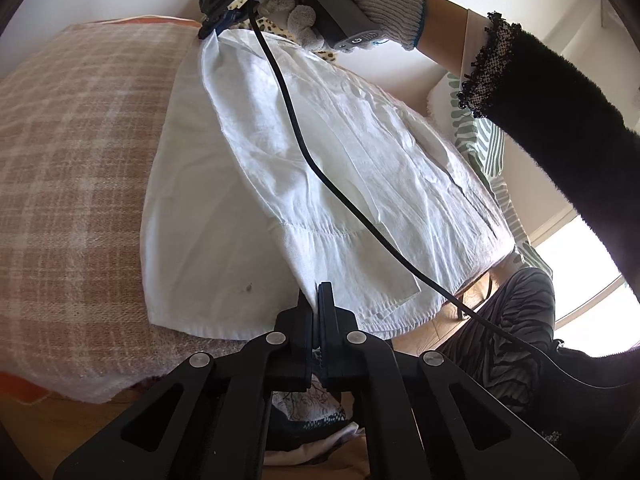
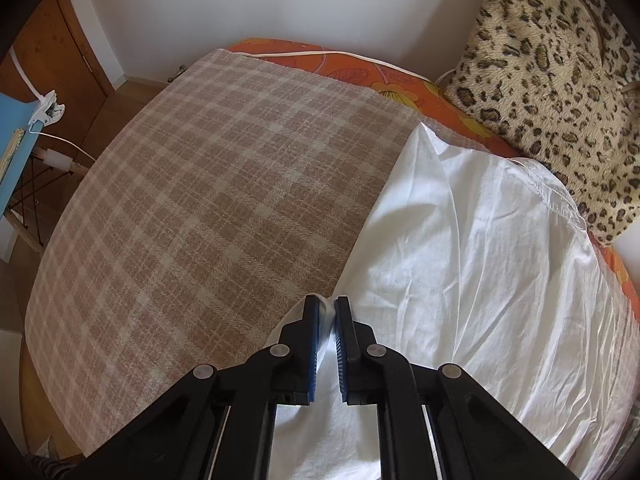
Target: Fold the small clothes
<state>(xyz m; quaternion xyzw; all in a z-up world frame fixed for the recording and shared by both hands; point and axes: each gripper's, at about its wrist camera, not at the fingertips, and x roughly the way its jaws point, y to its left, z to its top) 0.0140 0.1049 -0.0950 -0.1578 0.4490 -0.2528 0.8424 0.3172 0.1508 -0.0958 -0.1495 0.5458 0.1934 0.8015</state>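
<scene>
A white garment lies spread on a checked pink-beige blanket. My left gripper is shut on the garment's near edge. My right gripper, held by a gloved hand, shows at the top of the left wrist view, shut on the garment's far corner, with a fold of cloth stretched between the two. In the right wrist view my right gripper pinches the white garment at its edge, over the checked blanket.
A leopard-print cushion lies at the bed's far right. An orange flowered sheet shows under the blanket. A blue chair with a white clip stands at the left. A black cable crosses over the garment.
</scene>
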